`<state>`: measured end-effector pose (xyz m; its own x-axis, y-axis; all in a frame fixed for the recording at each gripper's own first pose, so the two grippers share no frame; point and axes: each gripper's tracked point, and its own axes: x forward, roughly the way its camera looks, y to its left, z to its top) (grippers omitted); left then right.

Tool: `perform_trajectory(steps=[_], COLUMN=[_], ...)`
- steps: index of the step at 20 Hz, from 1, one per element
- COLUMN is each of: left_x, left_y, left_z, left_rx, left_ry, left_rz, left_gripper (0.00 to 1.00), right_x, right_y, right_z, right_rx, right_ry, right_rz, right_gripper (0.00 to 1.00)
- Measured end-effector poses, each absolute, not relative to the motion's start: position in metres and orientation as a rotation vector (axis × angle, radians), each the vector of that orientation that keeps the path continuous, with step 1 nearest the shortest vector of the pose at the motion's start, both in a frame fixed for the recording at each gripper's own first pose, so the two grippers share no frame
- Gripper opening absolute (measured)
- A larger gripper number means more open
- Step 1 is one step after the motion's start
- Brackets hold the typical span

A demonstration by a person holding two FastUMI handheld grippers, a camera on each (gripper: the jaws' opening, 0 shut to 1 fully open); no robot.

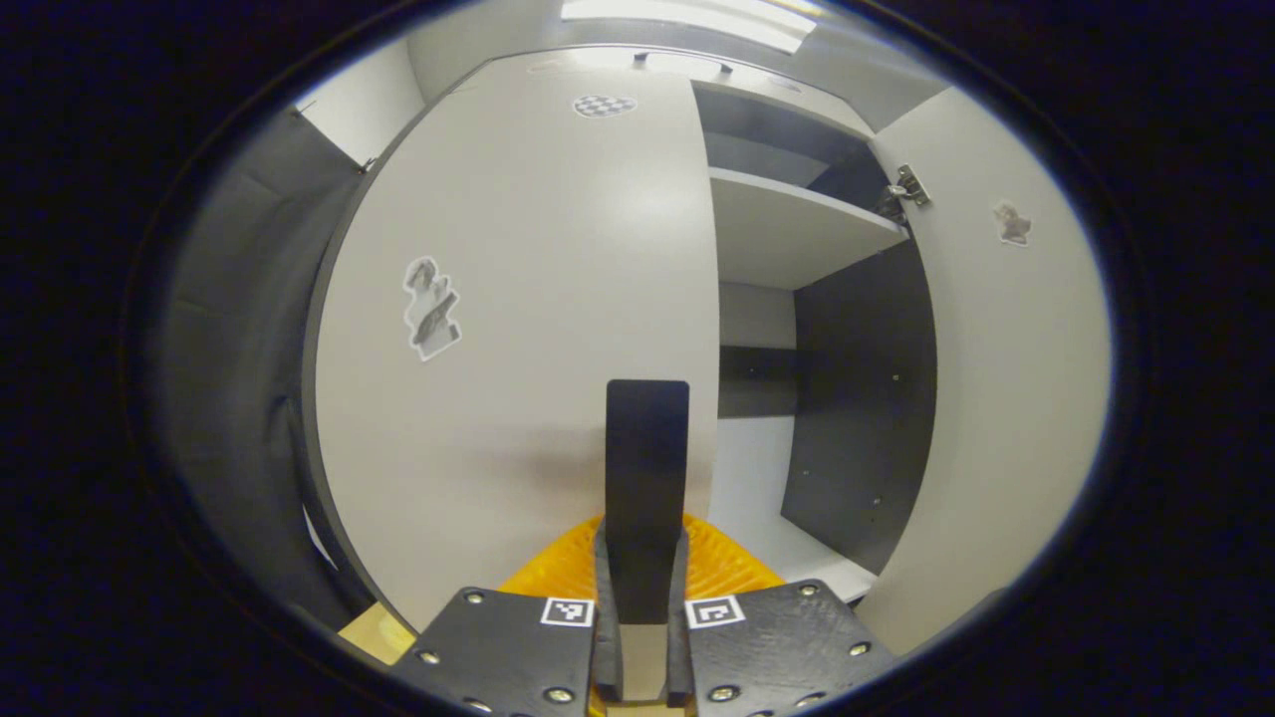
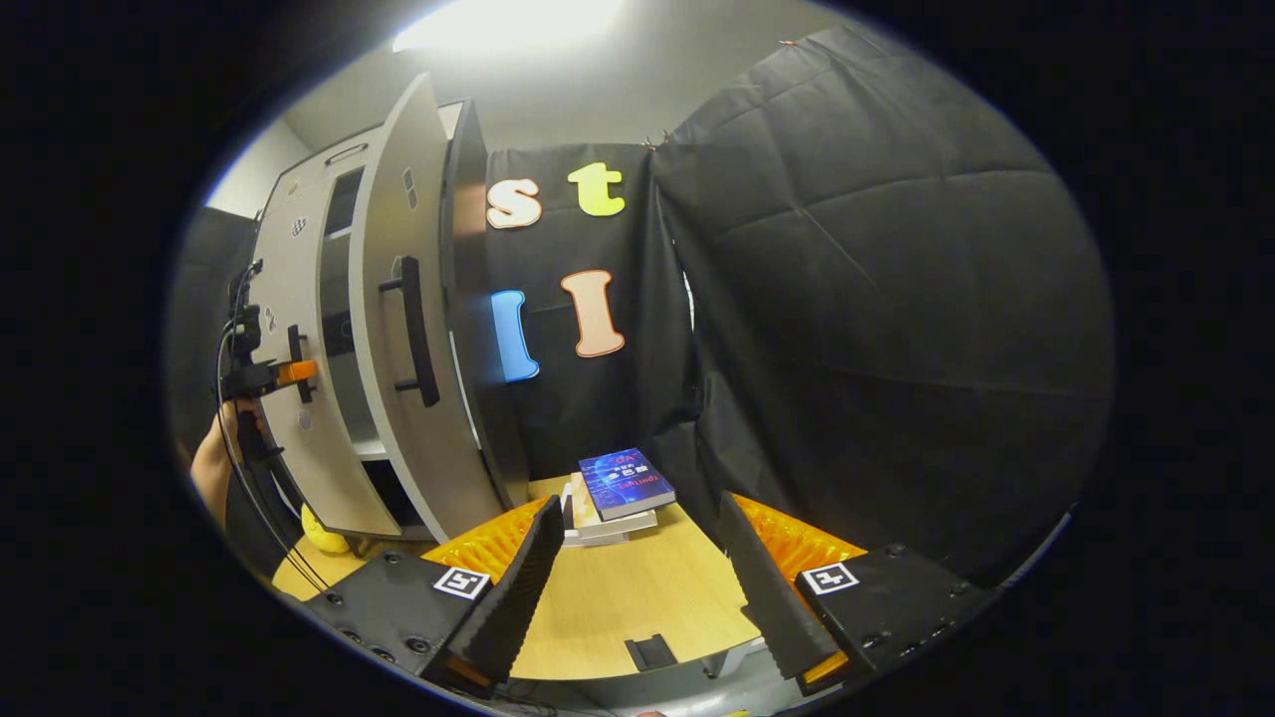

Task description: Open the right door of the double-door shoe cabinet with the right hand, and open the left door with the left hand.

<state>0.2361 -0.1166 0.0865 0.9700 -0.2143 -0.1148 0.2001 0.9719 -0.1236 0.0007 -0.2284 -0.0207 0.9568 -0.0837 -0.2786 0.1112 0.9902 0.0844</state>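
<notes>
The pale grey left door [image 1: 518,299] of the shoe cabinet looks closed in the left gripper view. Its black upright handle [image 1: 647,448] rises from between my left gripper's [image 1: 645,573] narrowed fingers, which press on it from both sides. The right door [image 1: 1006,398] is swung open, and shelves [image 1: 797,229] show behind it. In the right gripper view the open right door [image 2: 393,398] with its black handle [image 2: 413,334] stands at the left. My right gripper [image 2: 640,506] is open and empty, well away from it. The left gripper [image 2: 271,376] and a hand [image 2: 214,468] are at the left door.
A stack of books [image 2: 623,488] lies on the wooden table [image 2: 618,597] ahead of the right gripper. A yellow object [image 2: 324,533] sits at the cabinet's foot. The black cloth wall [image 2: 877,319] closes off the right side.
</notes>
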Motion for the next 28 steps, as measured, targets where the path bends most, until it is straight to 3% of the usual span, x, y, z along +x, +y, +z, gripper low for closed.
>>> perform_trajectory(steps=[1,2,16,17,28], left_x=[0.232,0.226,0.201,0.199,0.175], left_y=[-0.116,-0.114,-0.077,-0.075,-0.030], left_z=[0.090,0.092,0.090,0.090,0.091], left_rx=[-0.114,-0.117,-0.128,-0.130,-0.140], left_ry=[0.130,0.133,0.122,0.123,0.122], left_rz=[-0.219,-0.226,-0.246,-0.247,-0.205], left_gripper=[0.14,0.14,0.14,0.15,0.13], right_x=[0.001,-0.002,-0.001,0.000,0.020], right_y=[-0.226,-0.224,-0.150,-0.142,-0.061], right_z=[-0.019,-0.017,-0.002,-0.002,0.010], right_rx=[0.085,0.077,0.016,0.017,0.002], right_ry=[0.278,0.276,0.249,0.250,0.230], right_rz=[-0.094,-0.083,0.048,0.059,0.177], right_gripper=[0.98,0.92,0.92,0.98,0.98])
